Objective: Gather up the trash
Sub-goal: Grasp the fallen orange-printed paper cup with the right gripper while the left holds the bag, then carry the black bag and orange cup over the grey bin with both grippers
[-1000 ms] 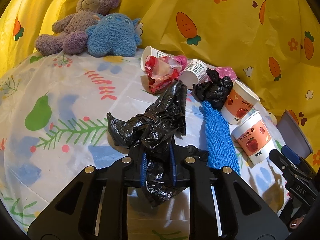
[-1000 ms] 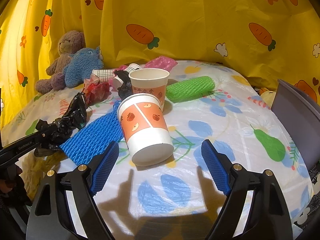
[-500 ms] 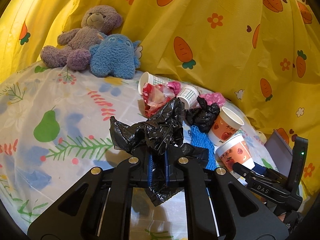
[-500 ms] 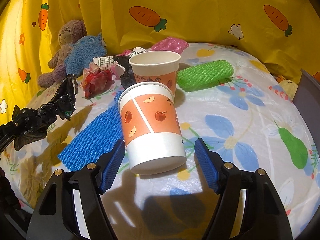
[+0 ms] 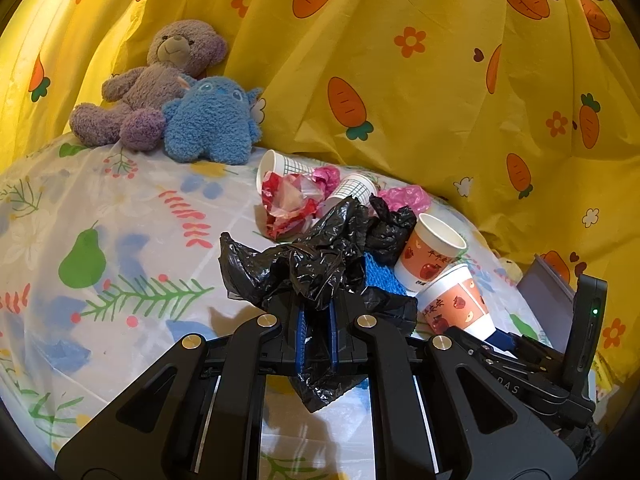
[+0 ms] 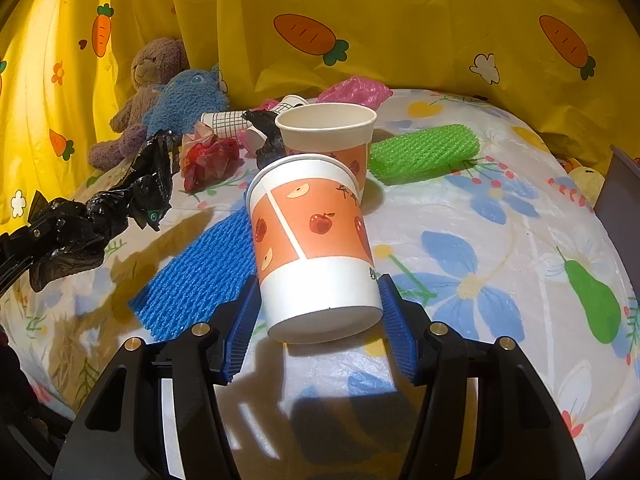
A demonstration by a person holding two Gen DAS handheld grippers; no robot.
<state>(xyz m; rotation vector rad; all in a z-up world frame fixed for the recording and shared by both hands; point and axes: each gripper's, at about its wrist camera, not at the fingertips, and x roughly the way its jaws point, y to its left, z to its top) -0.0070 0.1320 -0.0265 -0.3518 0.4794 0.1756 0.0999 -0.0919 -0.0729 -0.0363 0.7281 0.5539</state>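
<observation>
Your left claw (image 5: 316, 332) is squeezed tight on the crumpled black trash bag (image 5: 316, 260). The bag puffs out just past the claw tips and a bit hangs down under them.

Your right claw (image 6: 316, 312) is closing in. The apple cup (image 6: 312, 248) sits between its blue pads (image 6: 394, 332), lying tipped with its bottom toward you. The pads look right at its sides, but you cannot tell if they press yet.

A second apple cup (image 6: 328, 132) stands just behind it. The blue net sleeve (image 6: 200, 276) lies to the left of your right claw.
</observation>
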